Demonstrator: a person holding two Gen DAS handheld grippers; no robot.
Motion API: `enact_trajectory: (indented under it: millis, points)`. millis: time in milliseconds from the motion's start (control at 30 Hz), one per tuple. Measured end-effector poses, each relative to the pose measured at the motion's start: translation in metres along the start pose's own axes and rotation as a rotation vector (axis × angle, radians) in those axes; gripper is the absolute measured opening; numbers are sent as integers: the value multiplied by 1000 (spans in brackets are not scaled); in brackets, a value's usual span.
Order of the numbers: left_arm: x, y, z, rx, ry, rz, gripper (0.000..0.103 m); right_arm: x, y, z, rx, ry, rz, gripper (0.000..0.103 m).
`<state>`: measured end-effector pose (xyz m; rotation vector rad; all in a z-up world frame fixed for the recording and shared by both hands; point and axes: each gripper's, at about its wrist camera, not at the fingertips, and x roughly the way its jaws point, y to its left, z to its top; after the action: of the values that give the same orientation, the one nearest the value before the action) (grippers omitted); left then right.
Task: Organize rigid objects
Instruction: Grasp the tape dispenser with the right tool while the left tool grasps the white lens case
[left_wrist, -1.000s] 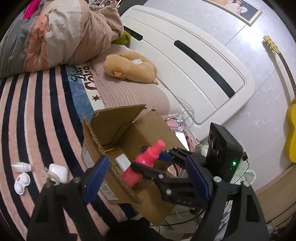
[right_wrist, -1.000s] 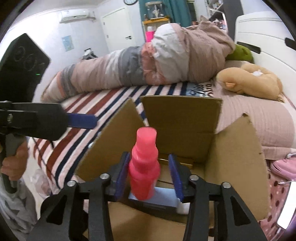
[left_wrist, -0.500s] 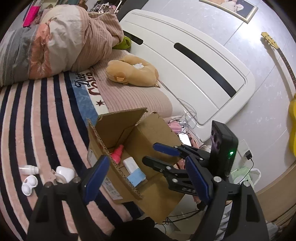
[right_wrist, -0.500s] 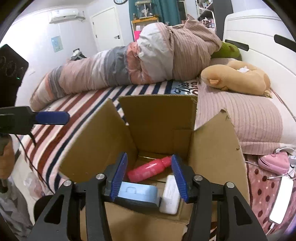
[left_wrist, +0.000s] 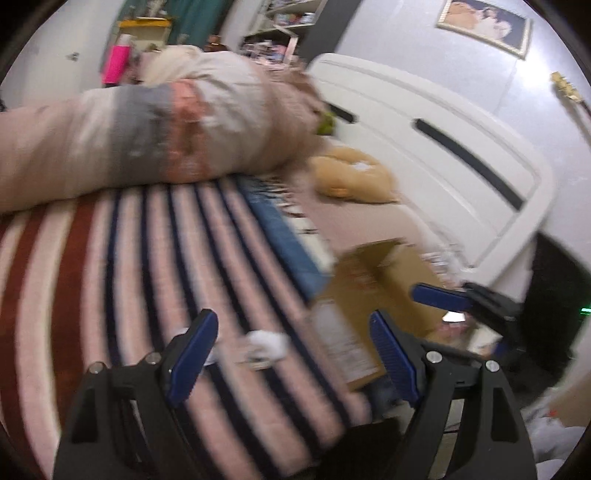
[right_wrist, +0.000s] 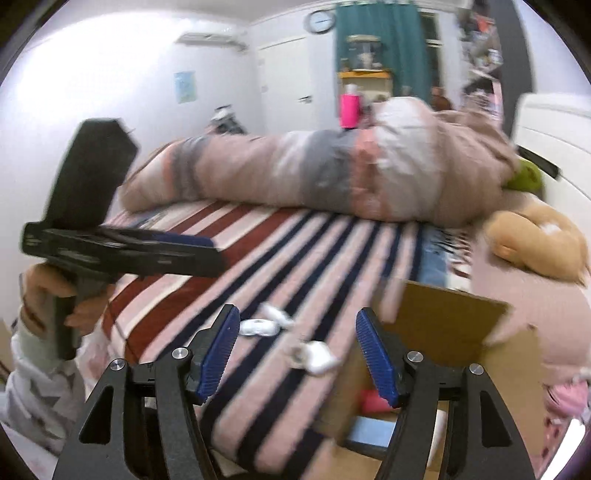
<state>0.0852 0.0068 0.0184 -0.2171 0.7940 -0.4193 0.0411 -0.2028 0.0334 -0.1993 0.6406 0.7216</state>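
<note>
The open cardboard box (right_wrist: 443, 325) stands on the striped bed at the right; it also shows in the left wrist view (left_wrist: 369, 291). Inside it lies the pink bottle (right_wrist: 373, 400), partly hidden by my finger, beside a blue-white packet (right_wrist: 373, 430). Small white objects (right_wrist: 314, 356) lie on the bedspread left of the box, one also in the left wrist view (left_wrist: 266, 345). My left gripper (left_wrist: 291, 354) is open and empty above the bed. My right gripper (right_wrist: 295, 354) is open and empty, just left of the box. Both views are blurred.
A rolled quilt (right_wrist: 332, 177) lies across the far side of the bed. A tan plush toy (right_wrist: 539, 240) rests near the white headboard (left_wrist: 443, 147). The left gripper's body (right_wrist: 110, 243) and the hand holding it show at the left of the right wrist view.
The pink bottle was let go and lies in the box. Both grippers have swung left, away from the box and over the striped bedspread. My right gripper has opened wider.
</note>
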Motion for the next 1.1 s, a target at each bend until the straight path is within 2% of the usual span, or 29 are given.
enact_trajectory:
  millis: [100, 267, 367, 500, 633, 667, 733, 767, 800, 833, 867, 967, 1100]
  points:
    - [4, 33, -17, 3, 16, 86, 81, 32, 36, 2, -48, 65, 55, 62]
    - [35, 79, -46, -23, 78, 124, 81, 99, 70, -17, -79, 214, 58, 62]
    - [61, 99, -63, -36, 121, 121, 81, 137, 68, -34, -81, 291, -14, 62]
    - [100, 114, -76, -26, 174, 96, 79, 175, 55, -50, -88, 347, -132, 62]
    - [128, 112, -82, 12, 224, 90, 62, 209, 35, -61, -113, 399, -238, 62]
    - [135, 110, -83, 28, 234, 88, 58, 214, 30, -65, -112, 411, -248, 62]
    - [144, 104, -85, 75, 230, 116, 58, 221, 21, -72, -104, 428, -253, 63]
    - [146, 101, -86, 96, 223, 130, 53, 223, 19, -73, -122, 420, -262, 62]
    - [147, 100, -86, 105, 219, 143, 49, 221, 18, -74, -142, 408, -269, 56]
    - [148, 99, -86, 115, 214, 159, 37, 219, 18, -75, -156, 396, -274, 49]
    - [148, 98, -87, 126, 211, 181, 28, 218, 19, -76, -175, 383, -283, 37]
    - [143, 100, -89, 124, 211, 183, 28, 214, 21, -78, -193, 375, -257, 37]
    - [120, 100, -93, 108, 211, 217, 29, 200, 25, -70, -128, 350, -133, 37]
